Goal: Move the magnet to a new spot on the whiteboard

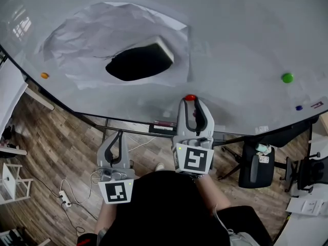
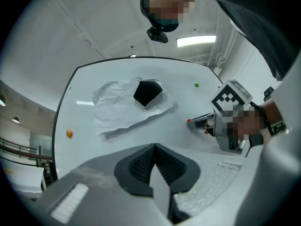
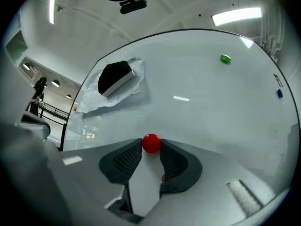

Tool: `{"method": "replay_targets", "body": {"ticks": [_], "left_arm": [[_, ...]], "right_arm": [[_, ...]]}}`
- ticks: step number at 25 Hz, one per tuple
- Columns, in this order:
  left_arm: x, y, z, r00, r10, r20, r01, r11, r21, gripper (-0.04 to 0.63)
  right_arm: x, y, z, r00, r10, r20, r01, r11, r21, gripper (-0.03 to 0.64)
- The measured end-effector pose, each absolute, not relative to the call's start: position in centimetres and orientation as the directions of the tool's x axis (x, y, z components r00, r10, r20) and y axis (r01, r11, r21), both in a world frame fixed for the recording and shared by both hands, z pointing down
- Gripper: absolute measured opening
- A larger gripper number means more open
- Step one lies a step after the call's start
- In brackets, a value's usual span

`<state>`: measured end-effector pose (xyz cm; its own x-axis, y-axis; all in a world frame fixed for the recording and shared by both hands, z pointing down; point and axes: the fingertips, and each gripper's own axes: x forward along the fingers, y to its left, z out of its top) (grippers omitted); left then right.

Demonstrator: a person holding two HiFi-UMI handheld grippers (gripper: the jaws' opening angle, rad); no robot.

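A round red magnet (image 1: 190, 97) (image 3: 151, 143) sits against the whiteboard (image 1: 230, 45) near its lower edge. My right gripper (image 1: 190, 101) (image 3: 151, 148) is shut on it, one pad pressing each side at the jaw tips. The left gripper view shows that gripper (image 2: 197, 124) and the red magnet (image 2: 189, 121) at the board from the side. My left gripper (image 1: 119, 133) (image 2: 154, 146) hangs lower and to the left, off the board, with its jaws shut and nothing between them.
A black eraser (image 1: 141, 61) rests on crumpled paper (image 1: 87, 40) stuck to the board's upper left. Other magnets on the board are green (image 1: 287, 77), orange (image 1: 44, 76) and blue (image 1: 299, 107). Below stand an office chair (image 1: 256, 165) and a power strip (image 1: 65, 199).
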<state>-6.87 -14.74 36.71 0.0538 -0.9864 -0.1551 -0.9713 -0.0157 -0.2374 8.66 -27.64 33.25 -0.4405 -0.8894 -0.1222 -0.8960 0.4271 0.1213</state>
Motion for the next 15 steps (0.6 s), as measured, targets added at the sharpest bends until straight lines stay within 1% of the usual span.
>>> {"method": "replay_targets", "body": {"ticks": [15], "left_arm": [[-8.3,-14.7,37.0,0.094,-0.984,-0.149,-0.971,-0.057,-0.234,0.002]], "right_arm": [[8.6,-27.9,33.3,-0.359,-0.929,-0.085,-0.930,0.349,0.117,0.126]]}}
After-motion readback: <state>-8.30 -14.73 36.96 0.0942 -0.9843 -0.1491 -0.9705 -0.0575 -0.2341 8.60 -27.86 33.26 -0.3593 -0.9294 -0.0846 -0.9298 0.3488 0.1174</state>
